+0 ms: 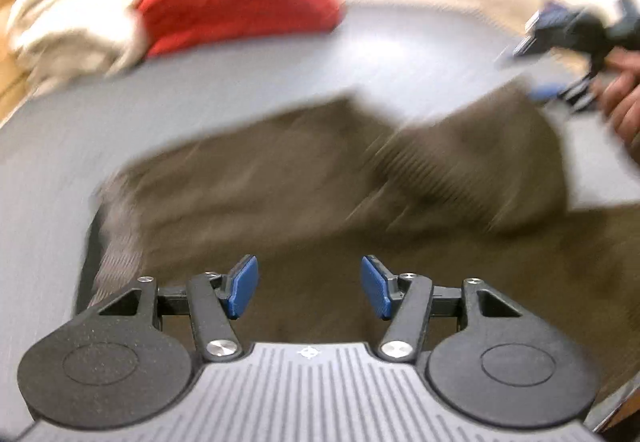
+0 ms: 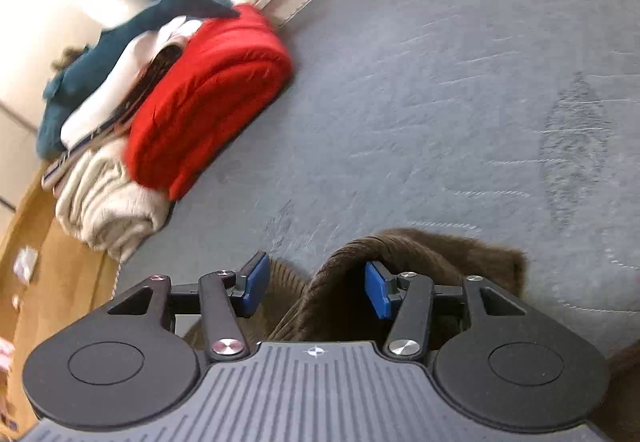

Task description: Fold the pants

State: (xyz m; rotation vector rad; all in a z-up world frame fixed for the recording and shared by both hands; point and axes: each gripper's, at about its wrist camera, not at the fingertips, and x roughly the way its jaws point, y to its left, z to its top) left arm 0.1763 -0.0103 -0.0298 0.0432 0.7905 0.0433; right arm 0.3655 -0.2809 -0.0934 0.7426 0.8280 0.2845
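**Both claws wide, nothing pinned, and the fold could slide**

The brown pants [image 1: 320,170] lie spread on the grey bed cover [image 1: 380,42], one end doubled over toward the far right. The left gripper [image 1: 310,288] hovers above the near cloth, blue pads spread wide, gripping nothing. Across the bed, the right gripper [image 2: 316,288] is just as wide open; a raised ridge of brown cloth humps up between its fingers, draping over the right pad [image 2: 378,292], but the jaws are not pinching it.

The left wrist view is smeared, so that hand looks to be moving fast. The danger, I'd say: with no grip anywhere, a quick sweep may drag the top layer askew, or the right claw closes on only one layer of that hump and the fold bunches. The red blanket [image 2: 208,98] and cream throw [image 2: 104,198] sit well apart.
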